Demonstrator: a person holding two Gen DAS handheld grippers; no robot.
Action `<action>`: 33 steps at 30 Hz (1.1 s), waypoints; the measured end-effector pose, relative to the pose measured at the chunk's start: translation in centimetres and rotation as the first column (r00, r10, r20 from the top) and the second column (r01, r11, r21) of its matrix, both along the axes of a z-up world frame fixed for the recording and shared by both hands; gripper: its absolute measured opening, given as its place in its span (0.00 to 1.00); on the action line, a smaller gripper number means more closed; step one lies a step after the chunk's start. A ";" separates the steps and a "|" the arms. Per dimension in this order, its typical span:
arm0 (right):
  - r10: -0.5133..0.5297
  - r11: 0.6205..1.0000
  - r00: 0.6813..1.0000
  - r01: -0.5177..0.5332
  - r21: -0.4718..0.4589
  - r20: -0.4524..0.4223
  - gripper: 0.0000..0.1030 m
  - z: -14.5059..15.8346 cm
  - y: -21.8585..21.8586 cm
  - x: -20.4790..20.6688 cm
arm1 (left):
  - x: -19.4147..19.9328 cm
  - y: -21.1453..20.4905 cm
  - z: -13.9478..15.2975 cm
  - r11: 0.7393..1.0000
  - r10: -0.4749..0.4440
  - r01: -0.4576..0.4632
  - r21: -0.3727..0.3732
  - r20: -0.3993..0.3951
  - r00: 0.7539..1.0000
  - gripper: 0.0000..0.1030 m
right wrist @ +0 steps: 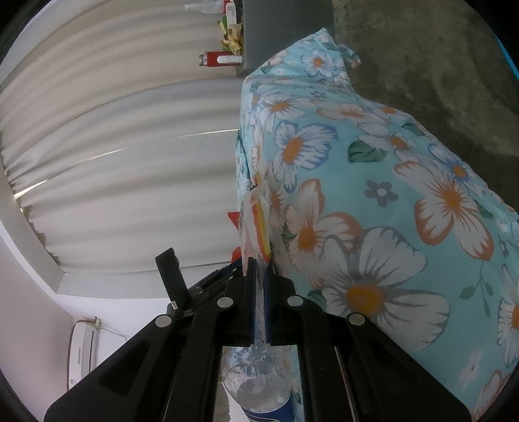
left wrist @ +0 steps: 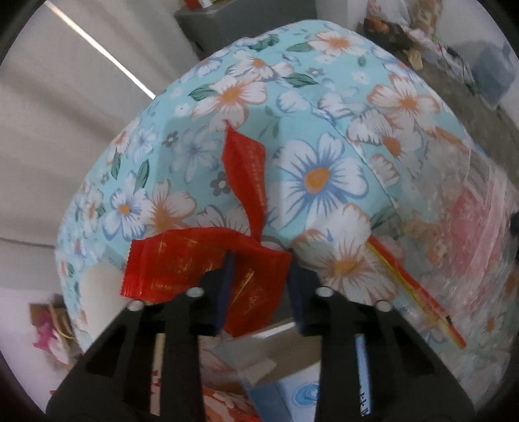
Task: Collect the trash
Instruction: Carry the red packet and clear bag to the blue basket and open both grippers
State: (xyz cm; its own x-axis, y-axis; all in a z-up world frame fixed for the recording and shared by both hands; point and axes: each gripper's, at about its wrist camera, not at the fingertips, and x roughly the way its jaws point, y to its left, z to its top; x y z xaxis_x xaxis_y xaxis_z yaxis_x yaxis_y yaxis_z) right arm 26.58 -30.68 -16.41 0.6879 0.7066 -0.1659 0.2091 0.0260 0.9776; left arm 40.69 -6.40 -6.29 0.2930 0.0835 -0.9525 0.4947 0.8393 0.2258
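A crumpled red wrapper [left wrist: 168, 263] lies on a light-blue flowered tablecloth [left wrist: 324, 97]. One long strip of it reaches up across the cloth. My left gripper [left wrist: 259, 285] points down at it, and both pads are closed against the wrapper's bunched lower part. A clear plastic bag [left wrist: 470, 233] with a red and yellow strip along its rim hangs at the table's right edge. My right gripper [right wrist: 259, 292] is shut on the thin film of that clear bag [right wrist: 256, 227]. A crushed bottle with a blue label [right wrist: 259, 392] shows inside it below the fingers.
The flowered cloth [right wrist: 373, 194] drapes over the table's edge. Pale curtains [right wrist: 113, 162] hang behind, and a grey shelf [right wrist: 285, 29] beside them holds a red bottle [right wrist: 220, 59]. Dark rough floor [right wrist: 421, 65] lies beyond. Boxes and paper [left wrist: 308, 389] sit beneath the left gripper.
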 end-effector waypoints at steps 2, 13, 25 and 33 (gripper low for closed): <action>-0.002 1.000 1.000 0.002 0.007 0.001 0.04 0.0 0.0 0.0 | 0.1 0.3 0.2 1.000 0.012 -0.012 -0.026 0.005 1.000 0.14; -0.049 0.996 0.998 0.047 0.078 0.024 0.04 0.5 -0.1 -0.6 | -1.6 2.0 4.5 0.987 0.056 -0.036 -0.155 0.125 0.991 0.04; -0.116 0.984 0.989 0.101 0.149 0.094 0.04 2.9 -1.3 -1.7 | -6.9 0.9 12.5 0.957 0.025 0.083 -0.277 0.365 0.931 0.00; -0.190 0.975 0.972 0.169 0.146 0.139 0.04 5.2 -2.7 -4.9 | -11.1 -1.1 16.5 0.911 -0.004 0.186 -0.369 0.442 0.897 0.00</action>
State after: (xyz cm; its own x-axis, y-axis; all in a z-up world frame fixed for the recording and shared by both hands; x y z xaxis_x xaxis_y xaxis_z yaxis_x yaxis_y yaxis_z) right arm 21.71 -33.40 -11.19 0.8154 0.5778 0.0363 0.0483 -0.1304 0.9903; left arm 29.59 -7.54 10.22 0.6603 -0.3186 -0.6800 0.5090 0.8557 0.0933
